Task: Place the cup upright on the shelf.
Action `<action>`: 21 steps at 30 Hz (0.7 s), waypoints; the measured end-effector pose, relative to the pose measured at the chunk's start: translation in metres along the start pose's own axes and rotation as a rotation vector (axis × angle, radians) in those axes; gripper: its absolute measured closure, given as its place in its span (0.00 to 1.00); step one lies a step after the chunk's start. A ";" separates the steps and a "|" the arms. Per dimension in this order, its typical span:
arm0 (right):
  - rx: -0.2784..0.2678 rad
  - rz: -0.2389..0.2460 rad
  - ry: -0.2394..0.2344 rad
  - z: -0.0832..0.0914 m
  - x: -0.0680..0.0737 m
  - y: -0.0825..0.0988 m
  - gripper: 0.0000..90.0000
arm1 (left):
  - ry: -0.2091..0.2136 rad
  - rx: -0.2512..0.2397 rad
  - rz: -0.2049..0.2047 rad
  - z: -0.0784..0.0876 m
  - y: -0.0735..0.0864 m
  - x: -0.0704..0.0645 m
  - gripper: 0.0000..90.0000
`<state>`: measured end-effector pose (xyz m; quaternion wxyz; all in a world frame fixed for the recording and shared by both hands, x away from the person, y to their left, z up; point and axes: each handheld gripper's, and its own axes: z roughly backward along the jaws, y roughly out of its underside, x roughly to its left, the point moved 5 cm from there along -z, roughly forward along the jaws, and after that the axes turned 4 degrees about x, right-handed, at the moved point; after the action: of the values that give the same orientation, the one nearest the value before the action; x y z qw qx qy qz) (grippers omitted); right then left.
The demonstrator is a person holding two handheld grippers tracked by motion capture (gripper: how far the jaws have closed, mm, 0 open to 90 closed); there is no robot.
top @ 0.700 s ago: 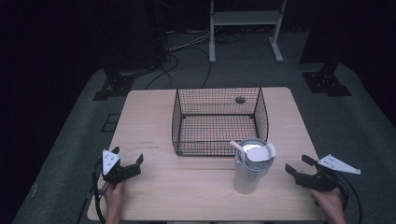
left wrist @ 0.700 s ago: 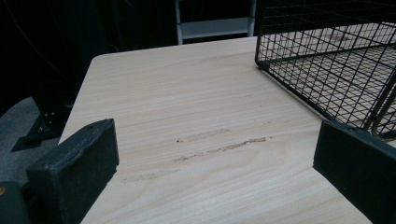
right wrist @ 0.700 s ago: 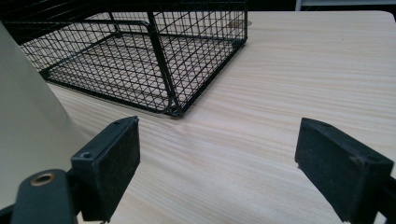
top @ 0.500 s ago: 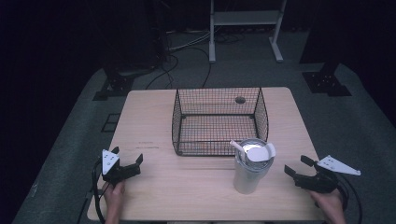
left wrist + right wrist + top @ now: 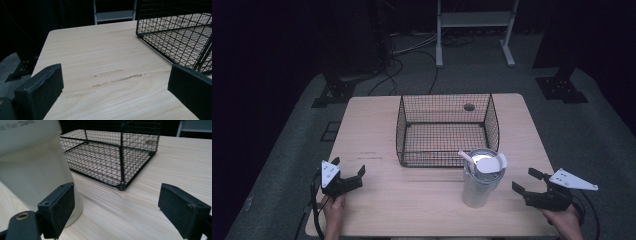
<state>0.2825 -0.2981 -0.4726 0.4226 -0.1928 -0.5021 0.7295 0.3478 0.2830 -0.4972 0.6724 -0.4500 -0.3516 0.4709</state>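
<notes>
A white tumbler (image 5: 479,180) with a lid and straw stands upright on the wooden table (image 5: 372,130), just in front of the black wire basket (image 5: 444,131). The basket holds nothing. My right gripper (image 5: 526,182) rests open at the table's front right, a short way right of the tumbler; in the right gripper view the tumbler (image 5: 32,170) rises just beyond its left jaw, with the basket (image 5: 112,152) ahead. My left gripper (image 5: 348,167) is open at the front left, pointing toward the basket's near left corner (image 5: 175,32), with bare wood between its jaws.
A round hole (image 5: 469,107) pierces the table behind the basket. Scuff marks (image 5: 117,78) streak the wood in front of the left gripper. Grey carpet, cables and stand legs (image 5: 557,87) surround the table.
</notes>
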 end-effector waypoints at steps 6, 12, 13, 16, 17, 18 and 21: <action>0.009 0.045 -0.037 -0.001 0.014 -0.002 0.14 | 0.001 -0.004 -0.003 0.000 0.000 -0.001 0.00; 0.024 0.088 -0.059 -0.001 0.027 -0.005 0.14 | 0.003 -0.005 0.002 0.000 0.000 0.000 0.00; 0.025 0.102 -0.067 0.000 0.031 -0.005 0.14 | 0.004 -0.007 0.002 0.000 0.000 0.000 0.00; 0.028 0.107 -0.073 0.001 0.035 -0.006 0.13 | 0.004 -0.007 0.002 0.000 0.000 0.000 0.00; 0.032 0.117 -0.081 0.001 0.038 -0.006 0.12 | 0.004 -0.007 0.001 0.000 0.000 0.000 0.00; 0.032 0.117 -0.081 0.001 0.038 -0.006 0.12 | 0.004 -0.007 0.001 0.000 0.000 0.000 0.00; 0.037 0.139 -0.098 0.000 0.046 -0.006 0.11 | 0.005 -0.008 0.005 0.000 0.000 0.000 0.00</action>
<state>0.2591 -0.2603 -0.4602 0.3492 -0.1834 -0.4940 0.7748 0.3479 0.2834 -0.4968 0.6702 -0.4549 -0.3507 0.4700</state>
